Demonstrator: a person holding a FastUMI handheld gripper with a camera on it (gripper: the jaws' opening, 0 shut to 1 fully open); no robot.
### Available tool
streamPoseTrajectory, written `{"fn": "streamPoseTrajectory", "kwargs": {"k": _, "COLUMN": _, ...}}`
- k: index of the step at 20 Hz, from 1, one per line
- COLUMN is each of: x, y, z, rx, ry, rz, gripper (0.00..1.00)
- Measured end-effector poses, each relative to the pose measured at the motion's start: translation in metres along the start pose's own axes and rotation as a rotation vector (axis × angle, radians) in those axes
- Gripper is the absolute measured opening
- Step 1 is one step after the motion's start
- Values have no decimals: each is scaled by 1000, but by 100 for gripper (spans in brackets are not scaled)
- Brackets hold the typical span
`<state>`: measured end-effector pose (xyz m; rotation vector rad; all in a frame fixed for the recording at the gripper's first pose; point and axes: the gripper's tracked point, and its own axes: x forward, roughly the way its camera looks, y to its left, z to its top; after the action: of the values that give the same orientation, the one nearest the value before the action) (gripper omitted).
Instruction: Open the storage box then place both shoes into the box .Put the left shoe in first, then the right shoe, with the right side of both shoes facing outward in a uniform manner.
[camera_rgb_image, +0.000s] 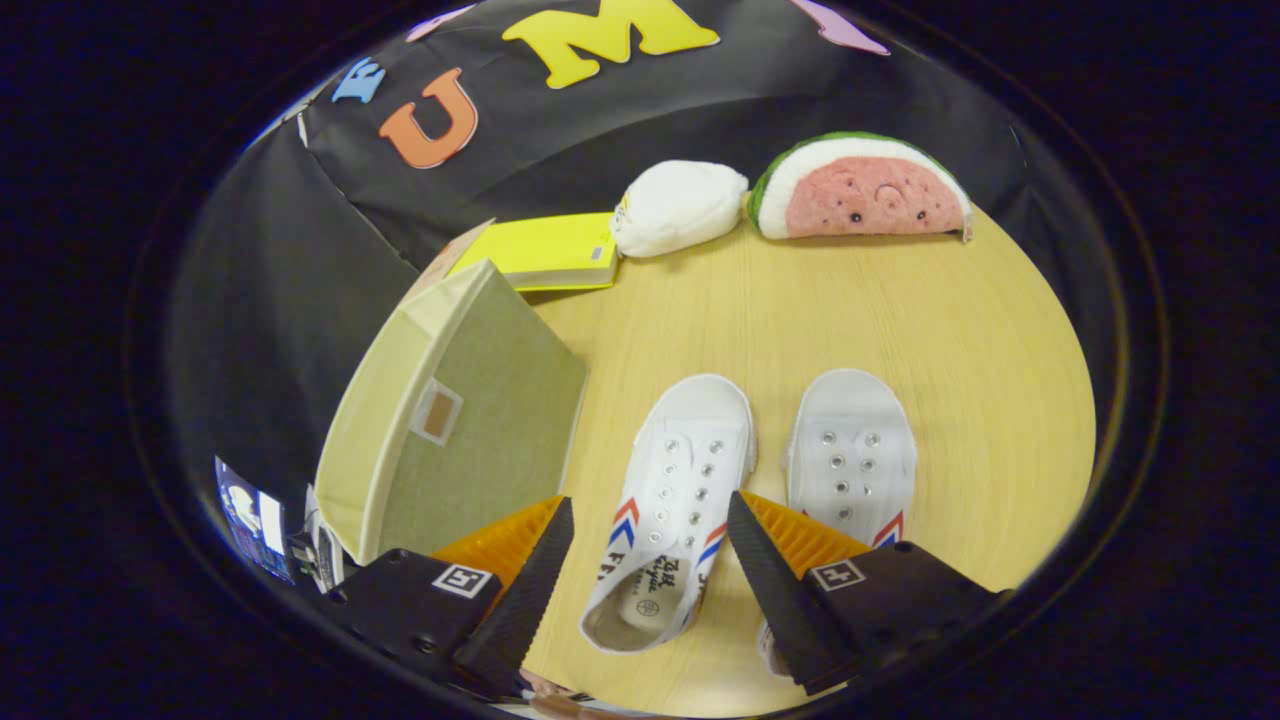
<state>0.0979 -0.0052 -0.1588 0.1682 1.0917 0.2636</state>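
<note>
Two white canvas shoes w/ metal eyelets and red-blue chevron stripes, no laces, lie side by side on the wooden worktop (900, 320), toes pointing away. The left shoe (672, 500) sits between the fingers of the hand-held gripper (650, 575), which are spread wide and apart from it; its opening faces up. The right shoe (850, 450) is just beside it, heel hidden behind one finger. The box (460, 410), pale green fabric w/ a small tab on its lid, stands closed, tilted, left of the shoes.
</note>
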Motion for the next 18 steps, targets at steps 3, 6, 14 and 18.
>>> {"fn": "streamPoseTrajectory", "kwargs": {"k": 3, "x": 7, "y": -22, "z": -20, "rx": -27, "ry": 68, "rz": -105, "gripper": 99}}
{"fn": "streamPoseTrajectory", "kwargs": {"k": 6, "x": 10, "y": -22, "z": -24, "rx": -14, "ry": 79, "rz": -112, "gripper": 95}}
{"fn": "streamPoseTrajectory", "kwargs": {"k": 14, "x": 34, "y": -21, "z": -38, "rx": -33, "ry": 231, "rz": -117, "gripper": 44}}
{"fn": "streamPoseTrajectory", "kwargs": {"k": 18, "x": 33, "y": -19, "z": -40, "rx": 18, "ry": 239, "rz": -79, "gripper": 7}}
